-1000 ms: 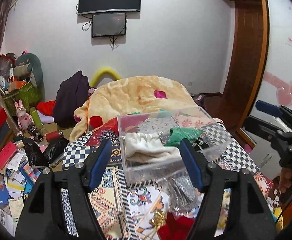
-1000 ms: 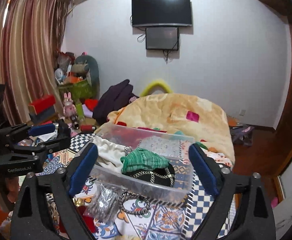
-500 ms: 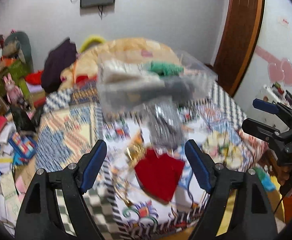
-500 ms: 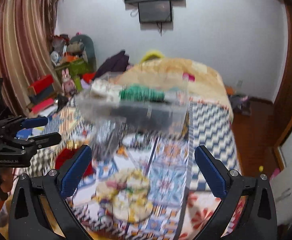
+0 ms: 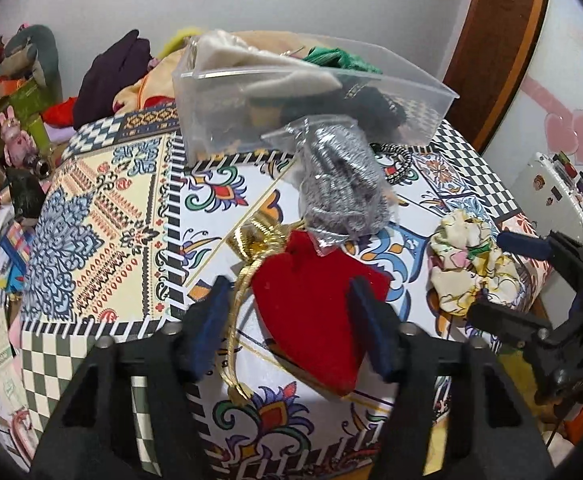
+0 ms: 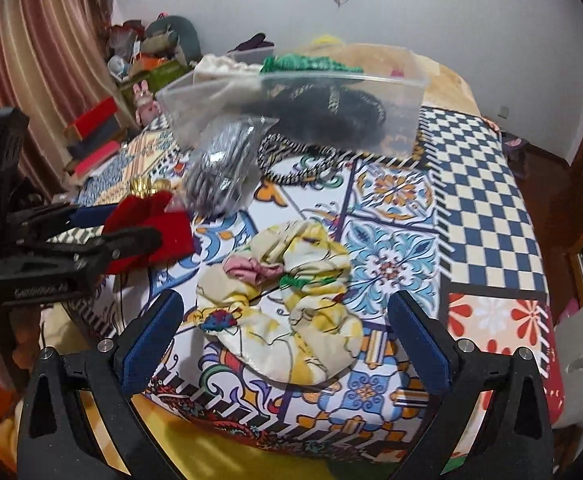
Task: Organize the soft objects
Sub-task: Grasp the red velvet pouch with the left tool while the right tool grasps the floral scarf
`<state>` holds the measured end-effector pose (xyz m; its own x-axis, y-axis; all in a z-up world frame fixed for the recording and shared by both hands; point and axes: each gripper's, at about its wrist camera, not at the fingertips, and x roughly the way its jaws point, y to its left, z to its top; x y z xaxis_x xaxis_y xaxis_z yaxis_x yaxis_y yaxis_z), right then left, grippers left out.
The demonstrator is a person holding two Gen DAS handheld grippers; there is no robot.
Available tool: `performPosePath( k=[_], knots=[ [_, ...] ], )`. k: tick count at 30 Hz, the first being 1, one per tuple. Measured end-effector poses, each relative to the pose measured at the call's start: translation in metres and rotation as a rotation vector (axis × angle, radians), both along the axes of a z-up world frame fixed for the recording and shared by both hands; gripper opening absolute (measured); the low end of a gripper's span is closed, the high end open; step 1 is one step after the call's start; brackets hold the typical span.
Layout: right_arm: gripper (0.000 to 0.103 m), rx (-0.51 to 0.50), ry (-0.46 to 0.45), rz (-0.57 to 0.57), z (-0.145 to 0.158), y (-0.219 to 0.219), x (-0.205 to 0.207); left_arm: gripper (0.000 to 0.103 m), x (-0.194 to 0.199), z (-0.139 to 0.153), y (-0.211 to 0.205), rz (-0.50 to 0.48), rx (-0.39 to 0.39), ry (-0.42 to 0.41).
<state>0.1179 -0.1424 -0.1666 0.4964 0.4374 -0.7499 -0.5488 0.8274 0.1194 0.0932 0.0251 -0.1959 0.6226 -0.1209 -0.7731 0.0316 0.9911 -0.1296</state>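
Observation:
A red velvet pouch (image 5: pixel 315 316) with a gold cord (image 5: pixel 237 320) lies near the table's front edge, between the fingers of my open left gripper (image 5: pixel 287 320). A floral fabric piece (image 6: pixel 287 300) lies in front of my open right gripper (image 6: pixel 287 352); it also shows in the left wrist view (image 5: pixel 467 268). A clear bag of silver material (image 5: pixel 339 180) and a black-and-white cord loop (image 6: pixel 295 160) lie before a clear plastic bin (image 5: pixel 219 120) holding white, green and black soft items. The left gripper (image 6: pixel 111 236) sits over the red pouch (image 6: pixel 163 228).
The table has a patterned patchwork cloth (image 6: pixel 471 184). A peach blanket (image 5: pixel 159 76) is heaped behind the bin. Toys, boxes and papers clutter the floor at left (image 5: pixel 7 148). A wooden door (image 5: pixel 495 40) stands at right.
Both grippers have tilted down and pulled back toward the table's front edge. The red pouch now lies between the left fingers and the floral fabric before the right ones.

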Motion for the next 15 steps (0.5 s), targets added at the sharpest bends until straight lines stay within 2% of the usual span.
performPosePath(
  k=[1, 3, 5, 6, 8, 10, 15],
  knots=[
    [0.087, -0.01, -0.006, 0.01, -0.002, 0.003, -0.001, 0.047, 0.0, 0.001, 0.0, 0.002, 0.004, -0.005],
    [0.079, -0.031, -0.033, 0.02, -0.002, 0.006, -0.005, 0.036, -0.001, 0.0, 0.002, 0.004, 0.003, -0.008],
    [0.06, -0.046, -0.058, 0.022, -0.001, 0.007, -0.007, 0.022, -0.001, 0.001, 0.004, 0.006, -0.006, -0.008],
    [0.056, -0.045, -0.062, 0.02, 0.0, 0.005, -0.007, 0.02, -0.001, 0.001, 0.005, 0.008, -0.012, -0.009],
    [0.039, -0.039, -0.064, 0.009, 0.001, 0.0, -0.005, 0.015, -0.003, 0.002, 0.008, 0.011, -0.024, -0.011],
    [0.027, -0.016, -0.049, 0.0, 0.003, -0.005, 0.0, 0.013, -0.007, 0.006, 0.011, 0.018, -0.022, -0.021],
    [0.019, 0.019, -0.05, -0.026, 0.008, -0.015, 0.002, 0.012, -0.017, 0.025, 0.014, 0.029, 0.011, -0.075]
  ],
)
